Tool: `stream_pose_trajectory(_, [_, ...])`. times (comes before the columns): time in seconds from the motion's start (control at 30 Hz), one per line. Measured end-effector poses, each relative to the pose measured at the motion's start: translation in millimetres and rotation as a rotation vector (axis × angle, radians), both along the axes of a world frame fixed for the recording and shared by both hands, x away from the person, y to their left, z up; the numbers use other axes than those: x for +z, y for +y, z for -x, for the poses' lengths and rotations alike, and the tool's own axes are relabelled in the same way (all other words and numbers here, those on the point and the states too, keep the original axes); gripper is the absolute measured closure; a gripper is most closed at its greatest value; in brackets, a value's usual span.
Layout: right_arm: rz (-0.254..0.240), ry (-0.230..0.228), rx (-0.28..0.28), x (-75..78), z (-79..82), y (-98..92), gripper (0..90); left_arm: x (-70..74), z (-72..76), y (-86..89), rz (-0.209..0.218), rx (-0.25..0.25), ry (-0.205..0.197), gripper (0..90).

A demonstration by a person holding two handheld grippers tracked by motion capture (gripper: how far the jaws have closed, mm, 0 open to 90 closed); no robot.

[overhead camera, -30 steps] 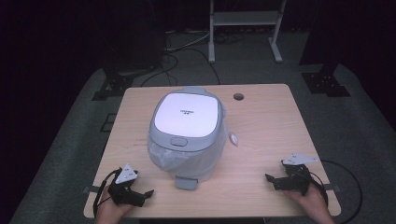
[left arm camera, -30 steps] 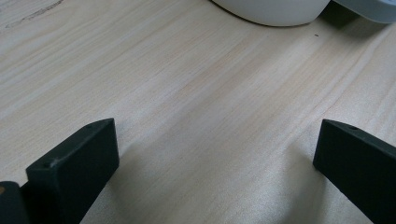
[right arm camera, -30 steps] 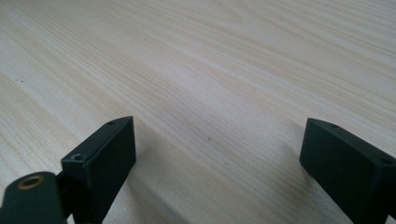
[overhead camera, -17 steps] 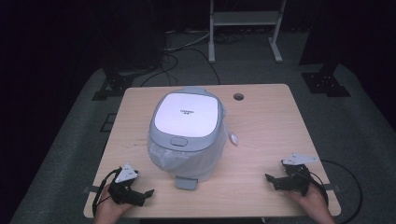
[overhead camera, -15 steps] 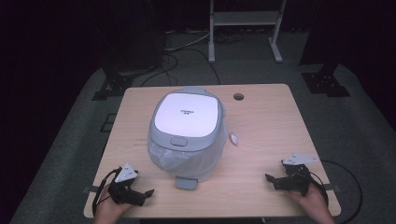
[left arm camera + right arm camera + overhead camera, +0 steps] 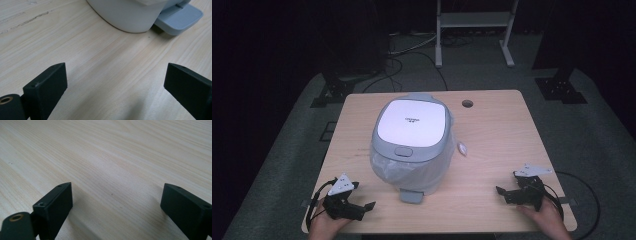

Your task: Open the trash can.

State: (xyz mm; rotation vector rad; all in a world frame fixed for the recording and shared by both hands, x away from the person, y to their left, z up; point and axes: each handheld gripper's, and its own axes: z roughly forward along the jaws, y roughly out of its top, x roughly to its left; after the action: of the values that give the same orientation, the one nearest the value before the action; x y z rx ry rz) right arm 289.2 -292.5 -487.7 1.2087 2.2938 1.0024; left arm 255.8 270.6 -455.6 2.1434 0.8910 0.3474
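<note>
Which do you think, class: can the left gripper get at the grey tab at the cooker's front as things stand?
Probably yes. The left gripper is open, and bare table lies between it and the tab at the rice cooker's base.

I saw the cooker (image 6: 412, 142) sitting mid-table (image 6: 502, 145) — left gripper (image 6: 362, 207) at the near left corner, right gripper (image 6: 504, 192) at the near right, both well apart from it.
</note>
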Motion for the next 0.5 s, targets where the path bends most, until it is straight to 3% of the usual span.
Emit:
stream_pose_trajectory(0.13, [0.000,0.000,0.000,0.0,0.0,0.0,9.4,5.4,2.2,-0.1,0.011,-0.006,-0.002,5.9])
stream_pose_trajectory(0.5, [0.000,0.000,0.000,0.0,0.0,0.0,9.4,28.8,9.1,3.0,0.060,-0.029,-0.022,21.7])
